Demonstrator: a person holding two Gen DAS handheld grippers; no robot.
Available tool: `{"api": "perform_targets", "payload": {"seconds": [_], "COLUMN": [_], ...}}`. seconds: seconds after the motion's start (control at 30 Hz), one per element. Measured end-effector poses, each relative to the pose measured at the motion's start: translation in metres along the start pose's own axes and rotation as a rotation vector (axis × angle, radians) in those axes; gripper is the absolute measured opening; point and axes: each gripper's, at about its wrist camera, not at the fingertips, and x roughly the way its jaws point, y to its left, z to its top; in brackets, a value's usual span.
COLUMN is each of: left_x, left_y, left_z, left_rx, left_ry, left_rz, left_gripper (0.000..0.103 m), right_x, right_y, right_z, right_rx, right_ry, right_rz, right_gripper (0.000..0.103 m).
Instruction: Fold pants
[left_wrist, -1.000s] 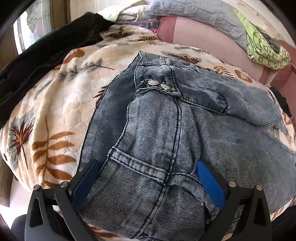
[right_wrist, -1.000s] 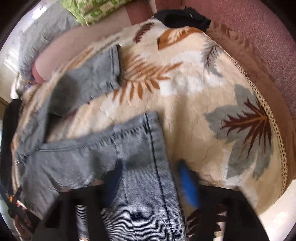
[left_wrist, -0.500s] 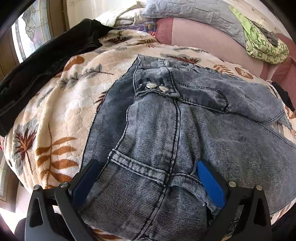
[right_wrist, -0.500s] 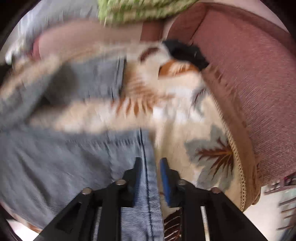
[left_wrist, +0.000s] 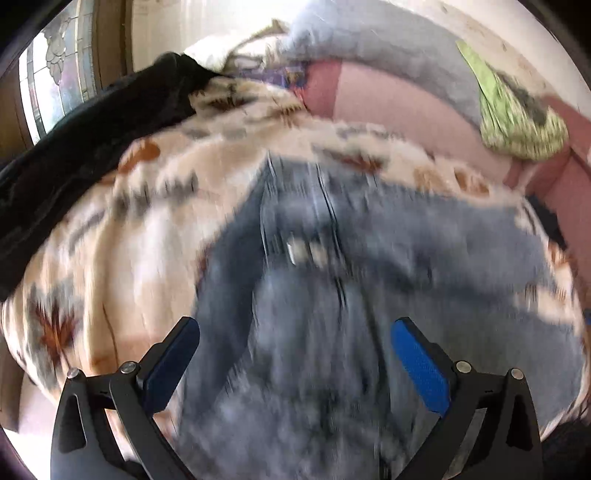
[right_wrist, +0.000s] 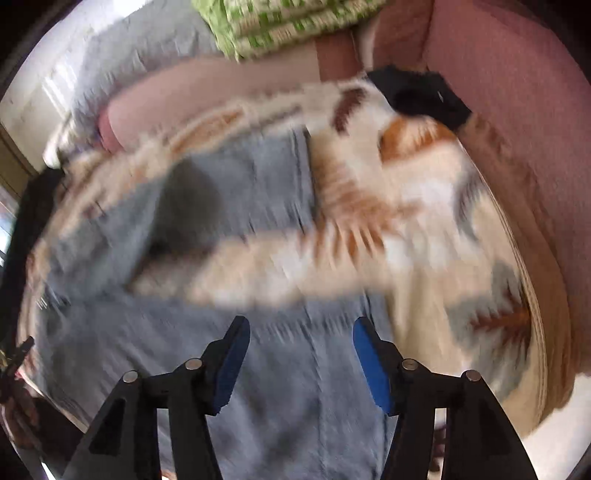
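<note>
Both wrist views were motion-blurred. I saw the pants (left_wrist: 332, 295), grey-blue denim, lying spread on the leaf-print blanket (left_wrist: 122, 240), waistband toward 12 o'clock in my left view. My left gripper (left_wrist: 295, 354) was released, jaws wide apart above the upper leg fabric. My right gripper (right_wrist: 301, 354) was likewise released over a leg near its hem. A green folded cloth (right_wrist: 280, 22) sat at 12 o'clock on the pink sofa (right_wrist: 517, 92). No containers were visible.
</note>
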Motion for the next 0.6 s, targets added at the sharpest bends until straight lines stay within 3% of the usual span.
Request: {"api": "perform_targets", "payload": {"seconds": [0.13,0.27,0.37,0.43,0.47,0.53,0.6], "left_x": [0.038,0.080,0.098,0.105,0.108,0.109,0.110], "left_y": [0.016,0.019,0.012,0.009,0.007,0.003,-0.003], "left_z": [0.047,0.064,0.064,0.063,0.062,0.062,0.061], "left_rx": [-0.045,-0.077,-0.052,-0.045,-0.037,-0.017,0.009], "left_ry": [0.023,0.127,0.163,0.174,0.185,0.188,0.188], "left_rz": [0.024,-0.007,0.014,0.006,-0.013,-0.007,-0.005], "left_gripper": [0.103,0.103,0.102,0.093,0.083,0.079,0.069], "right_x": [0.042,0.076,0.094,0.105,0.109,0.115,0.117], "right_y": [-0.008,-0.021,-0.021,-0.021,-0.021,-0.021,-0.019], "right_z": [0.050,0.061,0.064,0.066,0.068,0.070,0.070], "right_rx": [0.091,0.153,0.147,0.145,0.140,0.136,0.123], "right_ry": [0.048,0.094,0.116,0.128,0.132,0.138,0.144], "right_rz": [0.026,0.042,0.031,0.022,0.022,0.013,-0.014], "right_gripper": [0.062,0.062,0.062,0.061,0.058,0.055,0.041]}}
